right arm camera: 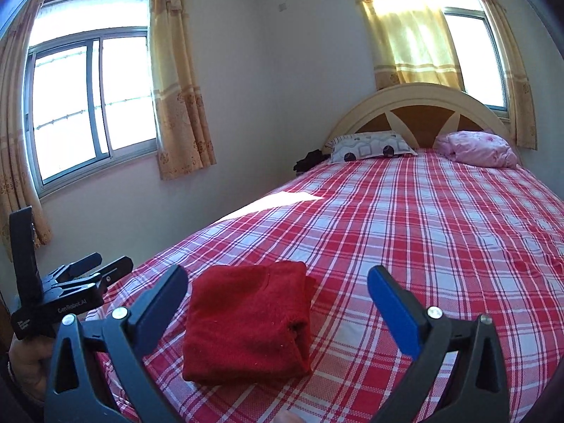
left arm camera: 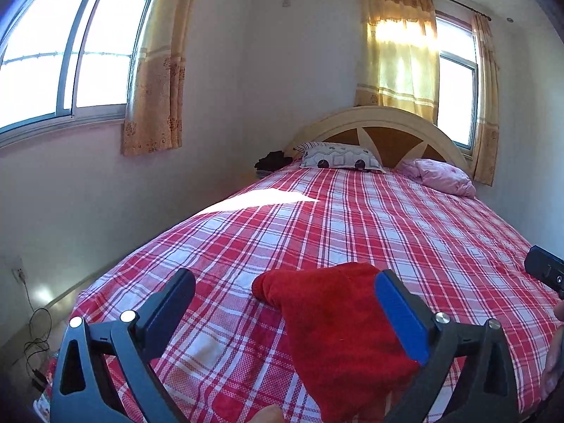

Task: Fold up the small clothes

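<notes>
The red garment (right arm camera: 248,320) is laid folded into a compact square on the plaid bedsheet (right arm camera: 423,229), apparently finished; both the left gripper (left arm camera: 285,299) and right gripper (right arm camera: 278,296) are held wide open, nothing gripped.

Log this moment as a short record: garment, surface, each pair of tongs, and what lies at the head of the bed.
garment: red fleece cloth, folded into a compact rectangle, lying flat
surface: red-and-white plaid bedsheet
left tongs: open, empty, above the near end of the bed
right tongs: open, empty, not touching the cloth
head of bed: patterned white pillow, crumpled pink quilt
fold: looks finished
</notes>
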### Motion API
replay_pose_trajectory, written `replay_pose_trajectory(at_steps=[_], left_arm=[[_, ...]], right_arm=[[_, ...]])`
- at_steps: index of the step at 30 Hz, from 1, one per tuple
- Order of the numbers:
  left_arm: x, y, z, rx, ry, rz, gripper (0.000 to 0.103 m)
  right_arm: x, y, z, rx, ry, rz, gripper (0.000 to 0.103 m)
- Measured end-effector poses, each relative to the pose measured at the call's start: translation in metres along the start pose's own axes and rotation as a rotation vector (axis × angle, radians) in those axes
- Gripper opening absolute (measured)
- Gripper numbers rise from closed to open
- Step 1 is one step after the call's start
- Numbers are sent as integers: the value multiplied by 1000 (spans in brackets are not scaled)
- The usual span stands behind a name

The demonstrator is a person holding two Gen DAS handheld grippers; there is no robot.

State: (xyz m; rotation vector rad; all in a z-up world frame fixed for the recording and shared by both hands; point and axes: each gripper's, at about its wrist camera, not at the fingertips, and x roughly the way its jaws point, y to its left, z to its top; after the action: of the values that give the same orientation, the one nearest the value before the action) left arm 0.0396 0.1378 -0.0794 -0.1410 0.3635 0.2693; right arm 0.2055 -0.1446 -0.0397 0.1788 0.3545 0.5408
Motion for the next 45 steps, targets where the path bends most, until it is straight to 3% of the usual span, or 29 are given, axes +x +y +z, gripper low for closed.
replay_pose_trajectory(at_steps=[6,14,24,45], left_arm=[[-1,-6,0,38,-8,36,102],[1,-16,-3,86,15,-25,102],[-1,-22,-7,102,18,-22,102],[-9,-17,2,35,-18,-69,102]], right_arm=[[1,0,-4,5,9,10,103],[-2,1,-4,-4,2,7,103],[-2,3,-4,-9,-2,7,103],[2,12,-8,-30,27,11,103]])
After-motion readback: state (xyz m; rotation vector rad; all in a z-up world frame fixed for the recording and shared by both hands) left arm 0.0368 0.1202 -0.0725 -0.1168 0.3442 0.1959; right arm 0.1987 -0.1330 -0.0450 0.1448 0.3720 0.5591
